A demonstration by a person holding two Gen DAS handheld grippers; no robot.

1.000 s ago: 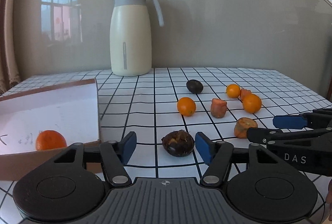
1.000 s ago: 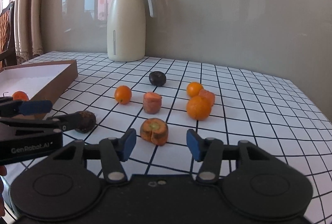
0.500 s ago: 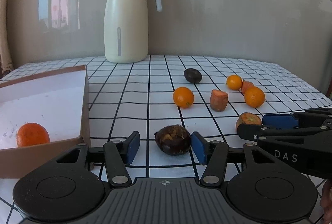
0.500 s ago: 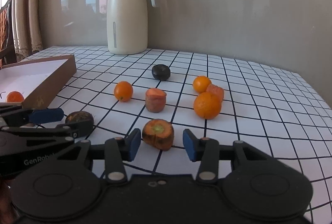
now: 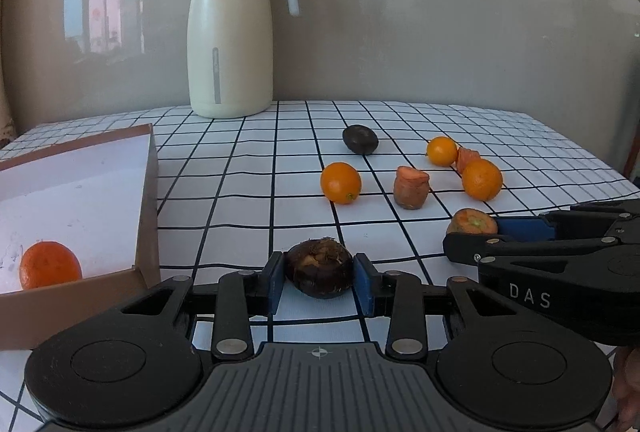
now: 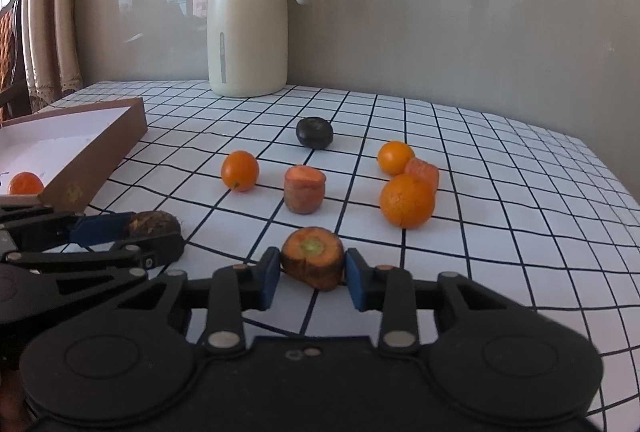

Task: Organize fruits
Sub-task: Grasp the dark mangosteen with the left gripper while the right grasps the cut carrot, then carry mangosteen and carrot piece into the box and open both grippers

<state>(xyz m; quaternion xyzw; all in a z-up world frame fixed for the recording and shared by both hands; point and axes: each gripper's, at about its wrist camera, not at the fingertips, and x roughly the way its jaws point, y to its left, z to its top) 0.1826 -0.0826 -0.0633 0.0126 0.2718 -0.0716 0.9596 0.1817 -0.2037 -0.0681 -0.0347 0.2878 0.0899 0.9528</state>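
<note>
– What is left of the jug?
– The box, with one orange inside.
– And the left gripper?
– In front of the jug. The brown fruit sits on the cloth between its blue pads, which touch both sides.
– The right gripper?
– More to the right of the jug. It is closed on the carrot stub the same way; the stub rests on the cloth.
</note>
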